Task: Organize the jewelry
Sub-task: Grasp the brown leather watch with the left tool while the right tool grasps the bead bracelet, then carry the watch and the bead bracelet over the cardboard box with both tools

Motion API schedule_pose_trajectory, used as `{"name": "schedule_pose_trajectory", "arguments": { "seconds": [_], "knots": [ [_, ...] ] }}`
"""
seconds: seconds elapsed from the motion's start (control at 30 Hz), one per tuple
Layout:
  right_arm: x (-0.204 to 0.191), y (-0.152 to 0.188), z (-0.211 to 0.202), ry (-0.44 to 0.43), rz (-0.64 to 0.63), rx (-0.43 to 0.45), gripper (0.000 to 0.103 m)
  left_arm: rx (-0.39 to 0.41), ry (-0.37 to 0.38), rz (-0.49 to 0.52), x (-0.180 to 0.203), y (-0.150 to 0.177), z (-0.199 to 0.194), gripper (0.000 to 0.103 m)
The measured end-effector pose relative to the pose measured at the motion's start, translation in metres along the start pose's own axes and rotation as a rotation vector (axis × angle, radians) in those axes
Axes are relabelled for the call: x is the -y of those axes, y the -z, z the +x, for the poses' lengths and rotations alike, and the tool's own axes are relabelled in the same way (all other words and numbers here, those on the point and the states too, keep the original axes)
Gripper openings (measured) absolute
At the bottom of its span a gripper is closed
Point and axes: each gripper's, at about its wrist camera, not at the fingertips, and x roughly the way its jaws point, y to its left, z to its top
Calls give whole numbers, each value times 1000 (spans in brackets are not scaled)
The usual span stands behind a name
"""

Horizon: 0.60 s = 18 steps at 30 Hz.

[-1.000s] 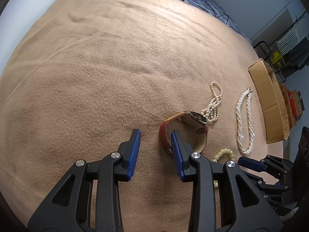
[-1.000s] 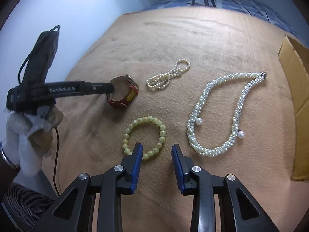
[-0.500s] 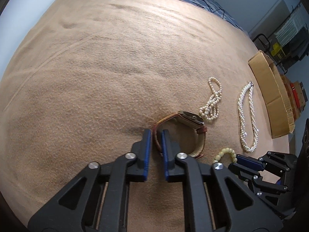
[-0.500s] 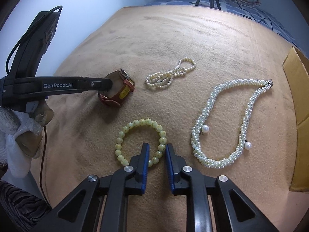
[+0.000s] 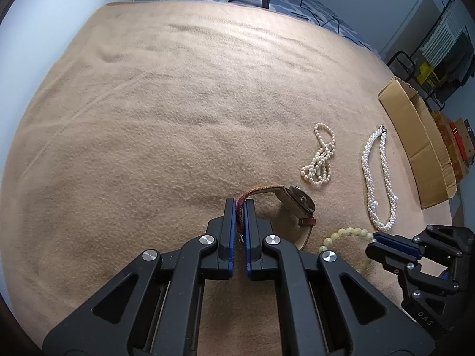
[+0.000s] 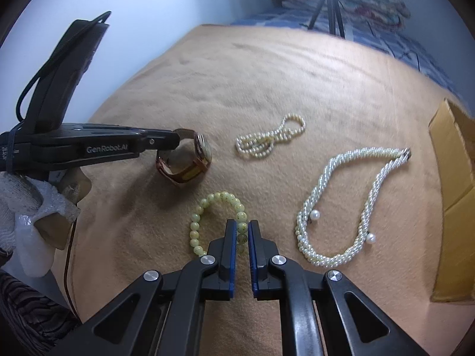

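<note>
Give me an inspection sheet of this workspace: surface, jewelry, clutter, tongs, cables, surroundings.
Surface: tan blanket, rumpled.
Job's things: watch; green bead bracelet; small pearl strand; twisted pearl necklace; all apart.
Clutter: nothing seen.
Grippers: left tongs just closed on the watch strap; right tongs just closed on the bracelet beads.
Cables: black cable on the left tongs.
Surroundings: cardboard box at the blanket's edge; tripod behind.
</note>
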Motion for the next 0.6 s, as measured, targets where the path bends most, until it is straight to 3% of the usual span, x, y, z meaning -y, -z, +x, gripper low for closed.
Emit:
{"name": "schedule_pose_trajectory", "arguments": {
  "seconds": [0.3,0.6],
  "knots": [
    [-8,0,-24,47,-73,59,5,64,-3,7,1,-3,-24,2],
    [3,3,-59,78,-83,125,5,139,16,68,31,-7,-50,2]
  ]
}}
